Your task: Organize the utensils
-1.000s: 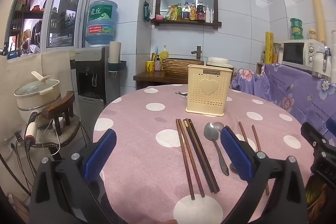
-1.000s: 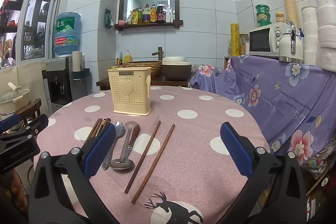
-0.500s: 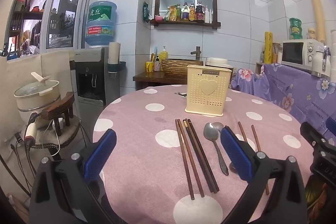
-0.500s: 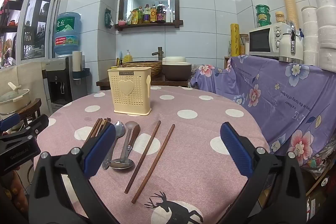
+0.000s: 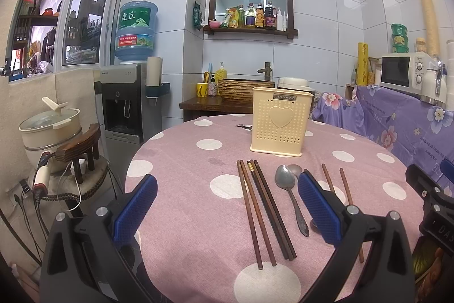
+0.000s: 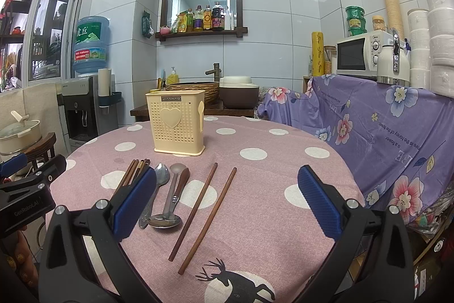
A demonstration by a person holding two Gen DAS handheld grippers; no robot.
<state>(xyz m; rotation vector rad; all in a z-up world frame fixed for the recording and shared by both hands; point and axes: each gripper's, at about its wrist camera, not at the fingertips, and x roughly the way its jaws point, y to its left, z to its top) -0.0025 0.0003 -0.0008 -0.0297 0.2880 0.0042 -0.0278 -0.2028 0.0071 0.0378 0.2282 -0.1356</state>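
Observation:
A cream perforated utensil holder stands upright at the far middle of the pink dotted table. In front of it lie several dark chopsticks, a metal spoon, a second spoon with its bowl toward me, and two brown chopsticks. My left gripper hovers open near the table's front edge, over the dark chopsticks. My right gripper is open too, above the two brown chopsticks. Neither holds anything.
A water dispenser and a pot on a stool stand left of the table. A purple flowered cloth covers the counter at right, with a microwave on it. A basin and sink sit behind the holder.

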